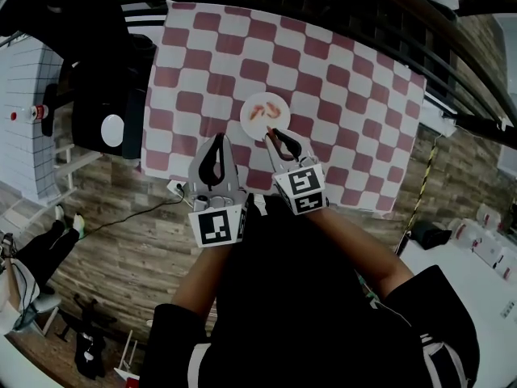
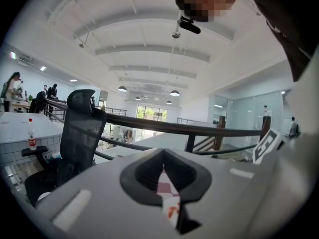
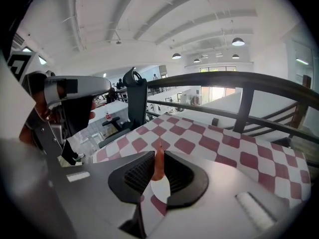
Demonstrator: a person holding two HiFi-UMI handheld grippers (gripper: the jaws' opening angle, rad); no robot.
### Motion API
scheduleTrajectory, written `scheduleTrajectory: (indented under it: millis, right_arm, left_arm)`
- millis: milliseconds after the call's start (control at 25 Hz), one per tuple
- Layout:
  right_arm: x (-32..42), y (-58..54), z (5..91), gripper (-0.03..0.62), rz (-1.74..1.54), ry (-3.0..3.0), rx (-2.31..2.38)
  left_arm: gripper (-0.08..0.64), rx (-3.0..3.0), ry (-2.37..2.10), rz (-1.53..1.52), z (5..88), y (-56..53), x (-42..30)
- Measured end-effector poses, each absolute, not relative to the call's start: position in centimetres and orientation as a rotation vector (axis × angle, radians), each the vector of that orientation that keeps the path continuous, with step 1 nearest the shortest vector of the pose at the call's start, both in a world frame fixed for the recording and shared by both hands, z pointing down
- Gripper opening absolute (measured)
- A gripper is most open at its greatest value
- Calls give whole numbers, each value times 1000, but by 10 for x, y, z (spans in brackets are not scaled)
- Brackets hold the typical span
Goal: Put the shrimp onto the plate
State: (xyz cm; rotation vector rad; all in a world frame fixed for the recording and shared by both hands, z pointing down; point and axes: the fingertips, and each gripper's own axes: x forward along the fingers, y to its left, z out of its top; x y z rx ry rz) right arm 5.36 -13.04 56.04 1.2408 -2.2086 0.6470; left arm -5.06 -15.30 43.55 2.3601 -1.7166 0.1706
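Fingers (image 3: 135,176) of right gripper (image 1: 272,135): pinched on one orange shrimp (image 3: 158,164), held above the near edge of the white plate (image 1: 245,124). Left gripper (image 1: 218,140): pads pressed together, nothing between them, just beside the plate. On the plate: two more shrimp (image 1: 261,110), it appears.

Step in hand: placing. Next move likely calls for lowering over bare plate, then spreading the pads.

Surface: red-and-white chequered cloth (image 1: 347,79).

Room: plank floor (image 1: 121,249), black office chair (image 1: 105,79), dark railing (image 3: 239,78), vaulted white ceiling.

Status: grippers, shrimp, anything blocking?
Left gripper shut, empty, short of the round white plate. Right gripper shut on an orange shrimp at the plate's near edge. Two more shrimp already on it. Nothing in the way.
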Motion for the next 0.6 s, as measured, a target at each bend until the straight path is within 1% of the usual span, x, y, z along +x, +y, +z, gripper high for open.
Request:
scheduleTrajectory:
  millis: [320, 600]
  right_arm:
    - [51, -129, 591, 58, 683, -2176, 1174]
    - [45, -134, 620, 58, 642, -2144, 1113]
  left_arm:
    - [8, 2308, -1750, 191, 440, -151, -58]
    - [8, 2287, -1756, 173, 443, -156, -57]
